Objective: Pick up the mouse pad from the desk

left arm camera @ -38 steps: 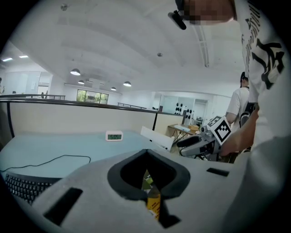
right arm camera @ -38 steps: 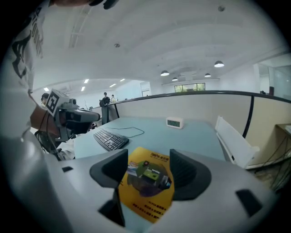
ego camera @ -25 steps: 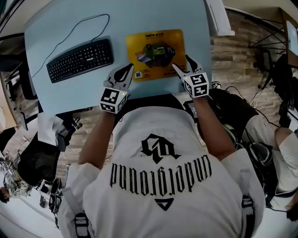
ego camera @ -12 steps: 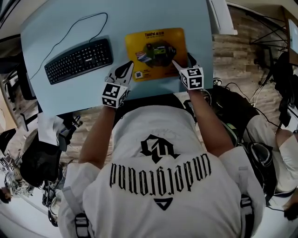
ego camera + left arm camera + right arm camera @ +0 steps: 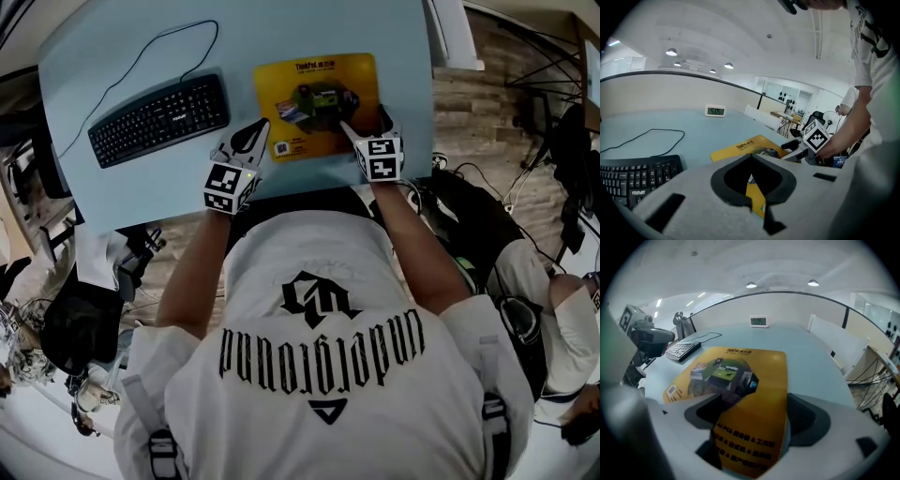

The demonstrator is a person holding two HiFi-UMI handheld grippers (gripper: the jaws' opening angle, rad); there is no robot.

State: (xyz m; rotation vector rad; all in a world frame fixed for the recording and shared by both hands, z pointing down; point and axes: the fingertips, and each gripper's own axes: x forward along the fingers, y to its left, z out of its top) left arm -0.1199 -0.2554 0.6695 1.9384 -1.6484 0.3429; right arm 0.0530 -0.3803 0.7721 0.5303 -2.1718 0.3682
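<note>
A yellow printed mouse pad lies flat on the light blue desk. My right gripper is down at the pad's near right corner, and its jaws are opening. In the right gripper view the pad runs between the two spread jaws of this gripper, and neither pad presses on it. My left gripper rests at the pad's near left edge with its jaws closed to a point. In the left gripper view the pad shows just past the left gripper's closed tips.
A black keyboard with a looping cable lies left of the pad. A small digital clock stands at the desk's far side. The desk's near edge runs just under both grippers, with chairs, cables and bags on the floor around.
Both grippers have sunk toward the desk. The right one has slid onto the pad's near right corner and its jaws stand wider. The pad has not moved.
</note>
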